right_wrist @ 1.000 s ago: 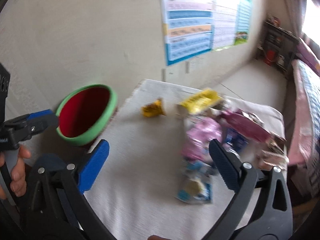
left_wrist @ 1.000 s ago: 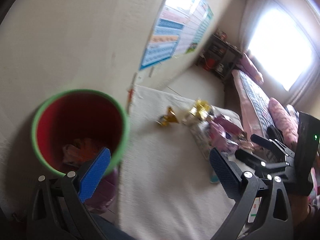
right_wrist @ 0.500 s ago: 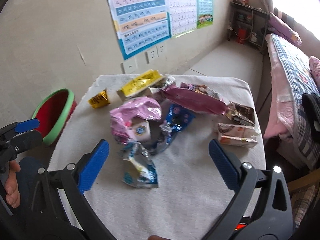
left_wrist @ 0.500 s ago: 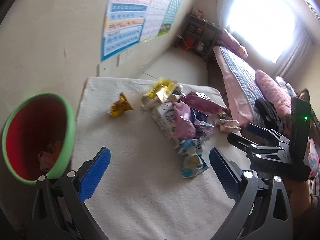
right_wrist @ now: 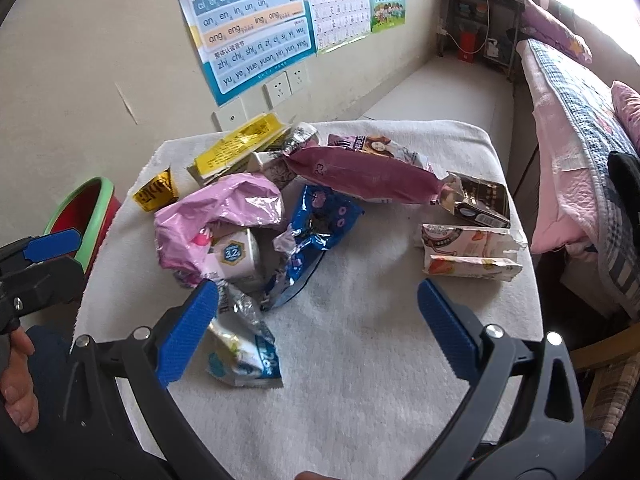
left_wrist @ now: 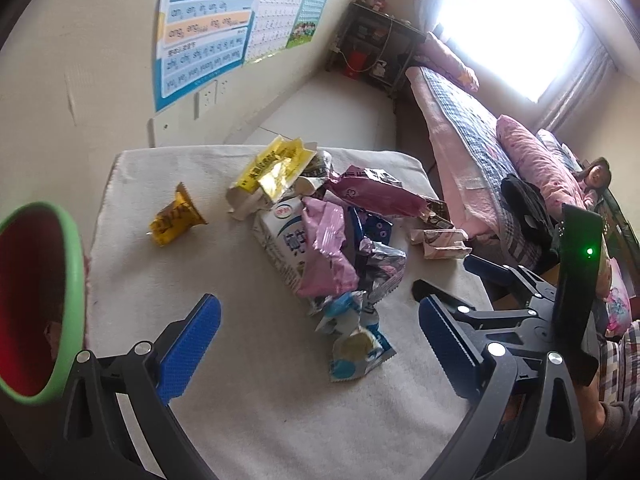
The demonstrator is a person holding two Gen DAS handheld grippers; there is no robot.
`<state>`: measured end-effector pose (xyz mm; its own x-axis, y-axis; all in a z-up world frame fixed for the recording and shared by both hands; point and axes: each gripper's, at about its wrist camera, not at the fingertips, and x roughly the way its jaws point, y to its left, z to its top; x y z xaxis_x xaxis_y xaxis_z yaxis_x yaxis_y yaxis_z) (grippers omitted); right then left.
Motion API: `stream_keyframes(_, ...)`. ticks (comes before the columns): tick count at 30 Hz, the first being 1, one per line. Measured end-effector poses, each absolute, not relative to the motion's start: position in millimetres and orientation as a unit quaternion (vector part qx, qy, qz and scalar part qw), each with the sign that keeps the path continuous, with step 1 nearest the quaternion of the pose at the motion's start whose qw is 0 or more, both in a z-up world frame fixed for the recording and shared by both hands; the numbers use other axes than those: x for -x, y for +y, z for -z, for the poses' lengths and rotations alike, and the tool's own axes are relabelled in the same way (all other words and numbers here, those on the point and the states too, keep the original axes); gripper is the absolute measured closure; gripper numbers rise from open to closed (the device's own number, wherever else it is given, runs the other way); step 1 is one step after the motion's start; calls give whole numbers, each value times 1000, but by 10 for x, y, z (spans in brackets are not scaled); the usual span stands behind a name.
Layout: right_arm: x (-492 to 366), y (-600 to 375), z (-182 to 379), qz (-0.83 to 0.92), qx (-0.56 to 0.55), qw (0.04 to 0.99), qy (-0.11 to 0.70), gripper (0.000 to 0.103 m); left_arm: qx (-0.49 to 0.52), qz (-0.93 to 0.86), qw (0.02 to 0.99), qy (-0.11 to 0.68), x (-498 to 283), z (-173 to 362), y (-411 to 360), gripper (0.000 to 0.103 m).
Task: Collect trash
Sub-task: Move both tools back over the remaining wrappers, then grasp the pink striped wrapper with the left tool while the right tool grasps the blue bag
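**Entry: trash heap on towel-topped table, both tools empty — hazards**

Left gripper (left_wrist: 316,344): spread wide, nothing held, poised above the near edge of the heap. Right gripper (right_wrist: 316,328): likewise spread wide and empty.

Trash, located by the right wrist view: blue-and-white sachet (right_wrist: 244,354) at 7 o'clock, nearest the left pad; pink foil bag (right_wrist: 216,216) draped over milk carton (right_wrist: 236,256) at 10 o'clock; dark blue wrapper (right_wrist: 316,232) at centre; maroon packet (right_wrist: 360,180) at 1 o'clock; torn strawberry carton (right_wrist: 468,252) at 3 o'clock; gold wrapper (right_wrist: 156,192) lying apart at 10 o'clock, near the bin (right_wrist: 84,216).

Risks, as judgement:
- Overlapping foils: likely to drag a neighbour along, then shed it short of the bin.
- Flat sachet on soft towel (right_wrist: 360,360): liable to pinch cloth with it, tugging the whole layer.
- Slick crumpled film: prone to slipping from a shallow pinch.
- Bin off the table's 9 o'clock edge: easily missed or knocked on the carry.
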<state>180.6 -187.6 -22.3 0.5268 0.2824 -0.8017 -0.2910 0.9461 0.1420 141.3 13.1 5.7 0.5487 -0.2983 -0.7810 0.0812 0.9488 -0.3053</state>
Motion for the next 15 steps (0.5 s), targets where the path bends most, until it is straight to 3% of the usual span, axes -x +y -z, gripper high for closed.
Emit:
stream_keyframes(6, -1932, -1829, 334, -163, 1, 869, 467, 5, 122, 115, 865, 474, -1628, 59, 89, 8)
stream_keyframes(15, -2102, -1814, 499, -170, 1, 859, 482, 15, 131, 123, 852, 491, -1917, 241, 66, 8)
